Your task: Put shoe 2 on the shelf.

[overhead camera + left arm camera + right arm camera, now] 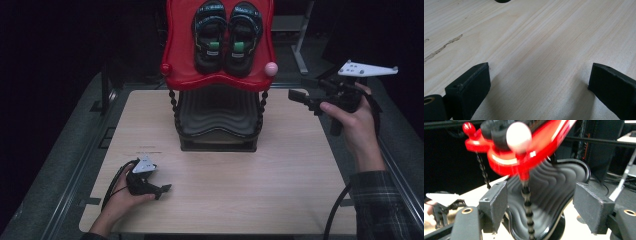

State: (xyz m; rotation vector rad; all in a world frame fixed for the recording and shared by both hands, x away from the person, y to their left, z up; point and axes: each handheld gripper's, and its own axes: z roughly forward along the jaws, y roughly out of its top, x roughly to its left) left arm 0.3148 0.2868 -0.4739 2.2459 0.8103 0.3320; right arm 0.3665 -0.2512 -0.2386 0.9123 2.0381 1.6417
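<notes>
A two-tier rack stands at the back middle of the table. Its red top shelf carries a pair of black sandals; a black ribbed lower shelf lies under it. My right gripper hangs open in the air just right of the rack, pointing at it, apart from it. In the right gripper view the open jaws frame the beaded front post and the pale pink knob, with nothing pressed between them. My left gripper rests open on the tabletop near the front left, its jaws holding nothing.
The light wood table has bare surface in front of the rack and on both sides of it. A red knob marks the rack's left front corner. Grey rails border the table, and the surroundings are dark.
</notes>
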